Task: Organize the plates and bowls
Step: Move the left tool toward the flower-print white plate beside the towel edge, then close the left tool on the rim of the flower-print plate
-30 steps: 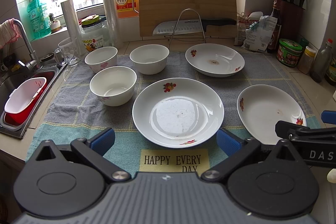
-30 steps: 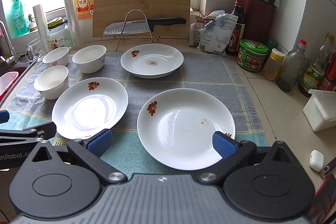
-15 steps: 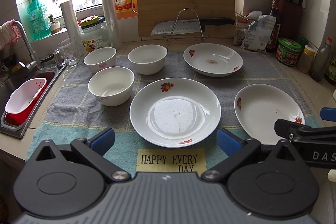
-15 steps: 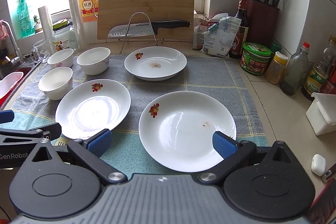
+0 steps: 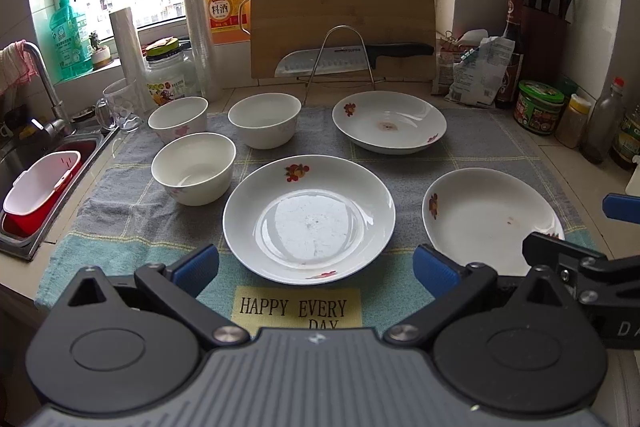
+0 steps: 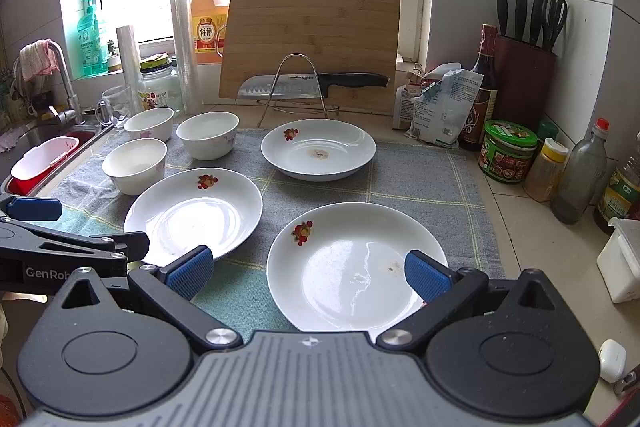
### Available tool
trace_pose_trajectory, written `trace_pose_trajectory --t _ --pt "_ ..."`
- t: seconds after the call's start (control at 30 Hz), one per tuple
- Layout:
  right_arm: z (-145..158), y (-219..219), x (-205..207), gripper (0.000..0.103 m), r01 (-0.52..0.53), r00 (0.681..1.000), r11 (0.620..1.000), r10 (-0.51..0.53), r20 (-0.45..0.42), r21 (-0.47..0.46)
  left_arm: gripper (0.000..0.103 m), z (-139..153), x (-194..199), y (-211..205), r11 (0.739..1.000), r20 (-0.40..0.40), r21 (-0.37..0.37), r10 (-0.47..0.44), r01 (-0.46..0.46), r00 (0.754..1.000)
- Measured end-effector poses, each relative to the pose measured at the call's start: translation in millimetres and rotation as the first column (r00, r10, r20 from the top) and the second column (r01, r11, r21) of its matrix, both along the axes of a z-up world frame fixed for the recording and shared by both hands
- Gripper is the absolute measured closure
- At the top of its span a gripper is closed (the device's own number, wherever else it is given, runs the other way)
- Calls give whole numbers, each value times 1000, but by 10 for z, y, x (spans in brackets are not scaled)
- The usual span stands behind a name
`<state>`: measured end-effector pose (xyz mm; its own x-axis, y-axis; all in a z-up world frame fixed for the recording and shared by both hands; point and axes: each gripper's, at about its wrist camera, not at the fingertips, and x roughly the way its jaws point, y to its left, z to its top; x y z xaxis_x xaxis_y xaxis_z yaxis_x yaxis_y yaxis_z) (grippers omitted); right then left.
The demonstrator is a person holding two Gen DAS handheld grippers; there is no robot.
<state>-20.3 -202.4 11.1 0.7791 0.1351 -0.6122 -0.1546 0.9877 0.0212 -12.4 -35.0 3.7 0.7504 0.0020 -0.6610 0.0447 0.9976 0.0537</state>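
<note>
1. My left gripper [image 5: 316, 269] hovers with its tongs wide apart and empty, at the near edge of the middle plate [image 5: 309, 218].
2. My right gripper [image 6: 309, 273] is spread too, holding nothing, over the near right plate [image 6: 352, 267]; whether a pad touches it, I can't tell.
3. A third plate [image 6: 318, 149] sits far, by the cutting board [image 6: 312, 39].
4. Three bowls [image 5: 193, 174] cluster far left on the towel [image 6: 420, 183], near the sink [image 5: 24, 195].
</note>
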Motion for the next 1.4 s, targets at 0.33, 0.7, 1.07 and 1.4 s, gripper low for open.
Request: trace_pose_trajectory --t 0.33,0.7,1.07,1.4 --pt "-104 -326 -128 0 -42 998 999 41 43 13 1 32 26 -131 997 37 -40 -60 61 998" --pt "-427 -469 -156 0 -17 1000 1000 17 0 -9 1 -108 281 -364 975 36 -47 -216 217 976" --pt "-829 -520 2 0 2 998 1000 -3 -70 -15 1 -283 797 -537 940 -10 -41 -338 337 941" --pt "-1093 -480 175 0 -15 992 1000 12 -125 -19 1 -478 1250 -768 868 -113 -29 -495 495 862"
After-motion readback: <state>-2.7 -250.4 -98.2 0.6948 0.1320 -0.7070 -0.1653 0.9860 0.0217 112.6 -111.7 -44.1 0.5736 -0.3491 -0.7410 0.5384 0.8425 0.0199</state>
